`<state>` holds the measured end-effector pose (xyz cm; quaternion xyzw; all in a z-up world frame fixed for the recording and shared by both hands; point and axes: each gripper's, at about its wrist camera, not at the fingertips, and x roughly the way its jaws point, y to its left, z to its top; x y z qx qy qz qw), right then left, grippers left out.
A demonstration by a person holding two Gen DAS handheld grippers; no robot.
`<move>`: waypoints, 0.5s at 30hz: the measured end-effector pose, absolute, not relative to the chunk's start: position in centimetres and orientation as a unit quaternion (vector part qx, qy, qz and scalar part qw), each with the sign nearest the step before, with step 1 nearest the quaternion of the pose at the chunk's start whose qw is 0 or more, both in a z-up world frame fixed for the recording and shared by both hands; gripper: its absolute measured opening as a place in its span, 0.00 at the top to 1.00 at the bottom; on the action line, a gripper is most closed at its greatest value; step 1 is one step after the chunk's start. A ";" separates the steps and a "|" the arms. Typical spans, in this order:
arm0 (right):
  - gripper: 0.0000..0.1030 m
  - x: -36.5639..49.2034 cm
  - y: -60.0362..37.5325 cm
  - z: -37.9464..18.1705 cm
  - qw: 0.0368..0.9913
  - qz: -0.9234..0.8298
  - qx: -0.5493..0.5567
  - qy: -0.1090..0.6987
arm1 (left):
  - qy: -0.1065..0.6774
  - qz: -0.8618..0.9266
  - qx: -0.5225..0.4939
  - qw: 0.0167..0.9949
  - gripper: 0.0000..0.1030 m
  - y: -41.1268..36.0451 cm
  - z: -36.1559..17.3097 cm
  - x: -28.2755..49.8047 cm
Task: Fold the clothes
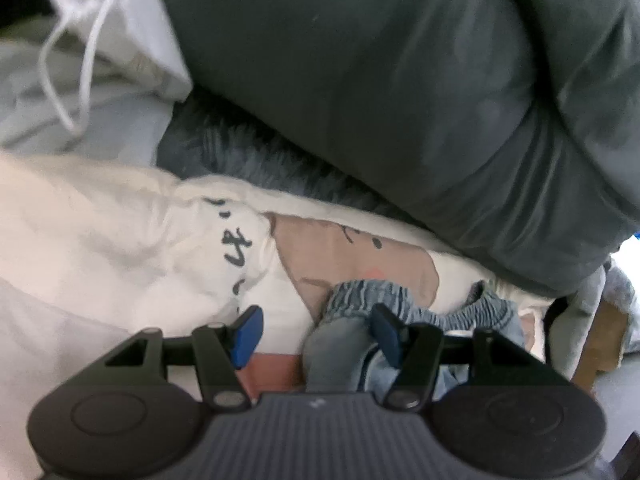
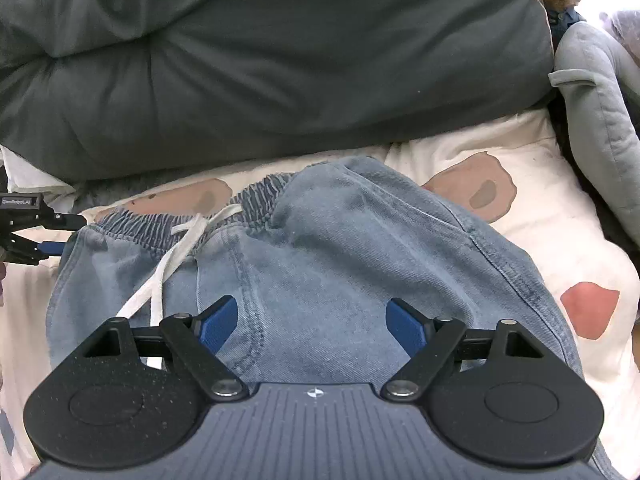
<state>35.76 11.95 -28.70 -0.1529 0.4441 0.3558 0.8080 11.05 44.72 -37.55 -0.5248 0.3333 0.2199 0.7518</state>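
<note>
Denim trousers [image 2: 320, 248] on patterned sheet [image 2: 520, 216], grey duvet [image 2: 280, 60] behind

Left view blurs on me; jeans [image 2: 320, 248] run under my right gripper [image 2: 312, 326], legs cut off below.

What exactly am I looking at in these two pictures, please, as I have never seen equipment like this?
Each picture comes from a camera mounted on a handheld two-finger gripper, looking forward along its blue-padded fingers; a person holds one in each hand. The left gripper is at the corner of the elastic waistband of light blue denim shorts, jaws apart with fabric bunched between them, not clamped. The right gripper hangs open over the middle of the shorts. The shorts lie on a white patterned sheet, with a dark grey duvet behind. Nothing is firmly held.
</note>
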 end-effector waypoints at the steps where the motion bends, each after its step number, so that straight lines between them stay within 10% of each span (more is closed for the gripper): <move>1: 0.17 35.7 12.0 -28.8 0.807 0.355 -0.155 0.445 | 0.332 0.216 -0.532 0.749 0.42 44.6 -37.8 11.0; 15: 0.17 32.6 14.7 -32.2 0.753 0.391 -0.230 0.477 | 0.359 0.167 -0.553 0.733 0.62 42.4 -40.2 11.5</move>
